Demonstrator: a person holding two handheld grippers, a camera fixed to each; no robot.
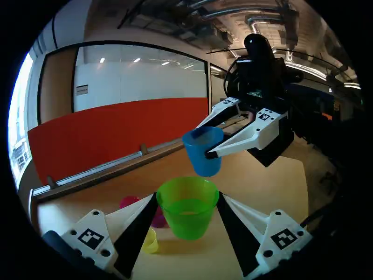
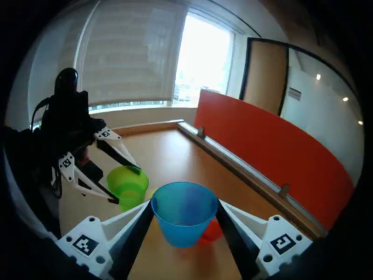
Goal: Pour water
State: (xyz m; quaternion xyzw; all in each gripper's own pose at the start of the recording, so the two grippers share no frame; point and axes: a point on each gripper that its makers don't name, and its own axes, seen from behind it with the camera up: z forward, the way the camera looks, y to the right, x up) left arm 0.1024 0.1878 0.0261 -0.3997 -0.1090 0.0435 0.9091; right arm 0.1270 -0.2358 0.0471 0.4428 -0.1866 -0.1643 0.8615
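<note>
The left gripper [image 1: 188,198] clamps the green cup [image 1: 188,219] upright from both sides; from it the blue cup [image 1: 203,156] hangs at 12 o'clock, higher and just beyond, axis upright, pinched by the right gripper [image 1: 205,140] lying toward 2 o'clock. The rims are near but apart, so pouring likely means tipping blue toward 6 o'clock over green

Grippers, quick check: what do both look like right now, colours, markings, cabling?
The left gripper and right gripper match: white angular fingers tapering to points, lined with black inner pads, each finger carrying a square black-and-white marker. Behind the fingers sits a bulky black body topped by a rounded black knob, with a thin black cable looping beside it.
</note>
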